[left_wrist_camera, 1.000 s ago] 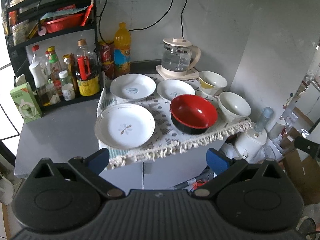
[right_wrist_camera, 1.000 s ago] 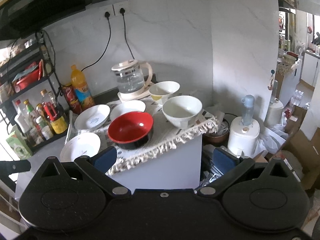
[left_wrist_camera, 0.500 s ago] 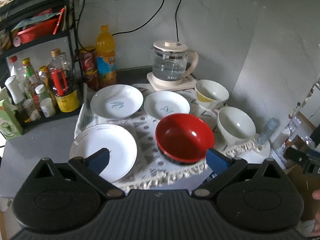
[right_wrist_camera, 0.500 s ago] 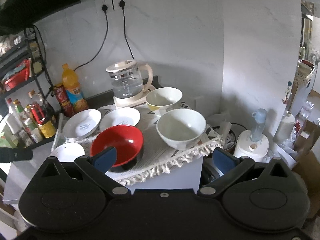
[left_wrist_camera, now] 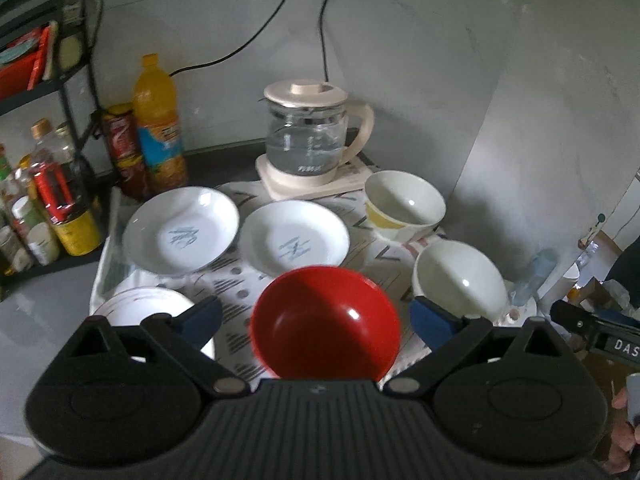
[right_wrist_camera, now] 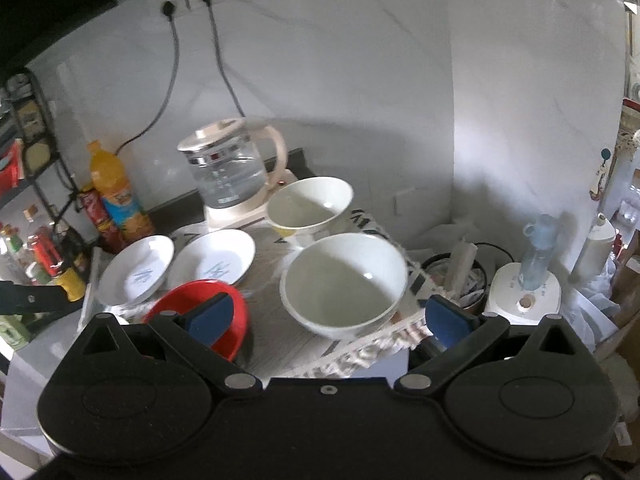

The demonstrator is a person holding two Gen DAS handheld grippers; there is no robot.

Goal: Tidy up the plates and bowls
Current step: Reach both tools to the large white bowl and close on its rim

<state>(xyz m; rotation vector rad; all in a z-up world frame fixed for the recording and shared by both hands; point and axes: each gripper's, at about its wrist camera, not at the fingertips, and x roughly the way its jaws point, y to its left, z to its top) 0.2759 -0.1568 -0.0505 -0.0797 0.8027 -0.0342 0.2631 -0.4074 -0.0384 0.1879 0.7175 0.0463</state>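
Observation:
On a patterned cloth stand a red bowl (left_wrist_camera: 326,322), a large white bowl (left_wrist_camera: 460,280), a yellow-and-white bowl (left_wrist_camera: 404,204) and three white plates (left_wrist_camera: 180,234) (left_wrist_camera: 294,244) (left_wrist_camera: 148,314). My left gripper (left_wrist_camera: 316,320) is open, its blue fingertips either side of the red bowl and above it. My right gripper (right_wrist_camera: 328,316) is open too, and the large white bowl (right_wrist_camera: 344,284) lies between its fingertips in the view. The red bowl (right_wrist_camera: 200,312) shows behind its left fingertip.
A glass kettle (left_wrist_camera: 308,140) stands at the back of the cloth. Bottles (left_wrist_camera: 158,124) and a black rack (left_wrist_camera: 44,80) fill the left. Right of the counter sits a white appliance (right_wrist_camera: 528,288) and clutter. The cloth's fringe (right_wrist_camera: 360,356) hangs over the front edge.
Both grippers have moved forward toward the counter. The red bowl now sits between the left fingertips, the large white bowl between the right ones. Both stayed open.

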